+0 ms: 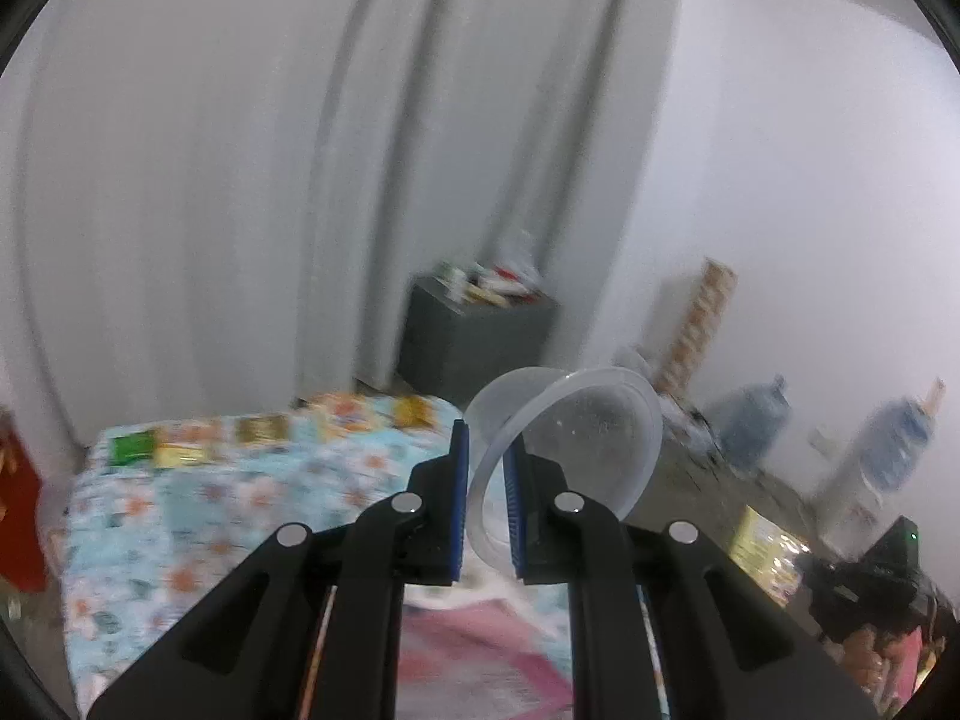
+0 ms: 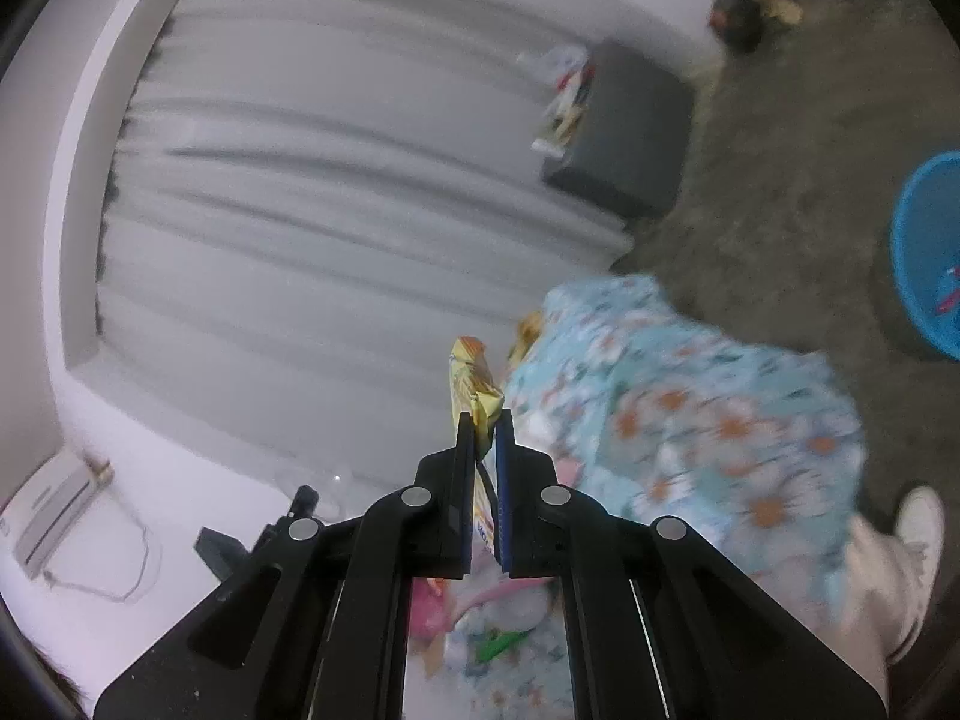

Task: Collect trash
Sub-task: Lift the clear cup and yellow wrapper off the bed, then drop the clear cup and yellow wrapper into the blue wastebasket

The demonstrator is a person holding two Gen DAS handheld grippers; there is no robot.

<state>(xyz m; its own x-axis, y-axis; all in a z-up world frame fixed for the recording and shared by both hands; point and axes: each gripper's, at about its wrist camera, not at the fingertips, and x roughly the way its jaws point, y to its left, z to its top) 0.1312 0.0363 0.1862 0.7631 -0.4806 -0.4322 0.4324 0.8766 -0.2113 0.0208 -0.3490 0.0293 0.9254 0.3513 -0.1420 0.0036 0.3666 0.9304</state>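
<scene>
Right now the left claw is pinching the rim of a clear plastic container, one blue pad inside the wall, one outside; the container is hanging tilted just ahead and to the right of the tips. Below and left of it a floral bedsheet is lying with small wrappers along its far edge. Beyond the tips a dark cabinet is standing by the grey curtain. Two water jugs are sitting far right.

The right claw is squeezing a yellow snack wrapper, which is sticking up past the tips. The sheet is spreading to its right; a blue tub is sitting at the far right edge on the floor. Both views are blurring.
</scene>
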